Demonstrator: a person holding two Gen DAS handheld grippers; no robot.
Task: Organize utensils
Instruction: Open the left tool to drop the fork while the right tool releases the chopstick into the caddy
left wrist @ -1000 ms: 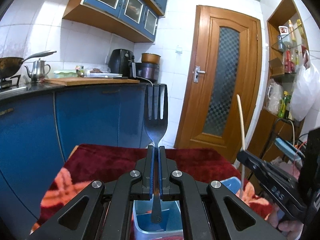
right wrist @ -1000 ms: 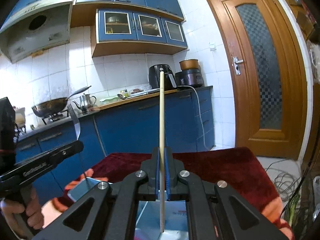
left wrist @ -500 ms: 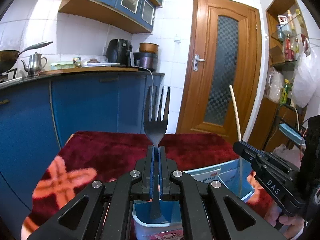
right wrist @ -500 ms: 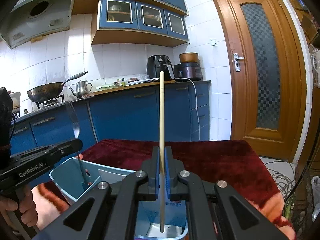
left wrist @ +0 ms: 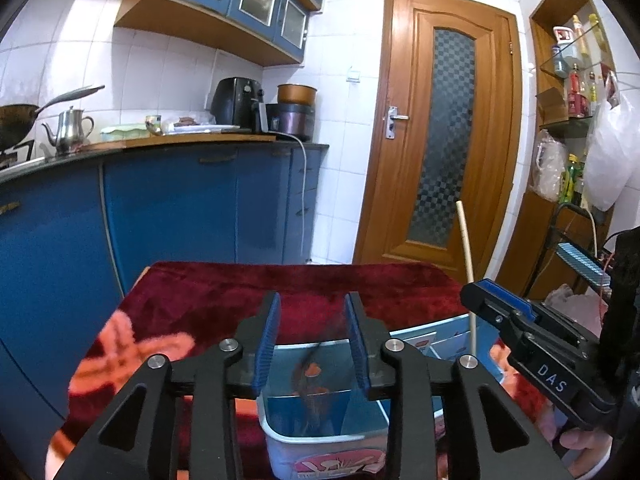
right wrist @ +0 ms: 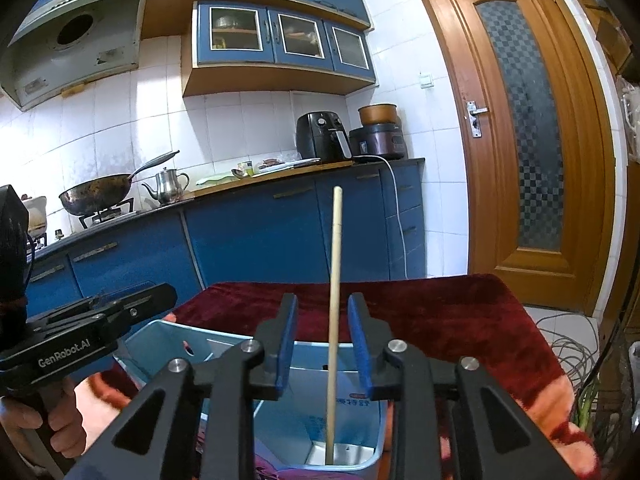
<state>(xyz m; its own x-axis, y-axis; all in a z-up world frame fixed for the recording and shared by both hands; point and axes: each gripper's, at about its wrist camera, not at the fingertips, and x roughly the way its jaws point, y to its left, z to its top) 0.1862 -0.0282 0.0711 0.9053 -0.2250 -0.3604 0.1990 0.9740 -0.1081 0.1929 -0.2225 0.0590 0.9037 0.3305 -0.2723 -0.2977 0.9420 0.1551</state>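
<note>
Right gripper [right wrist: 322,334]: fingers opening, the chopstick [right wrist: 334,304] upright between them, untouched, its tip inside the blue bin [right wrist: 276,436]. Left gripper [left wrist: 312,334]: fingers opening over the bin; the fork [left wrist: 310,380] (blurred) lies below them, inside.

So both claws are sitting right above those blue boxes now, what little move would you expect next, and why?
Probably lift both grippers straight up and back. The left gripper has its jaws opening, with only a blurred fork below them in the blue bin. The right gripper is opening too; the chopstick stands between its pads without touching, its tip in the bin. Both seem released.
</note>
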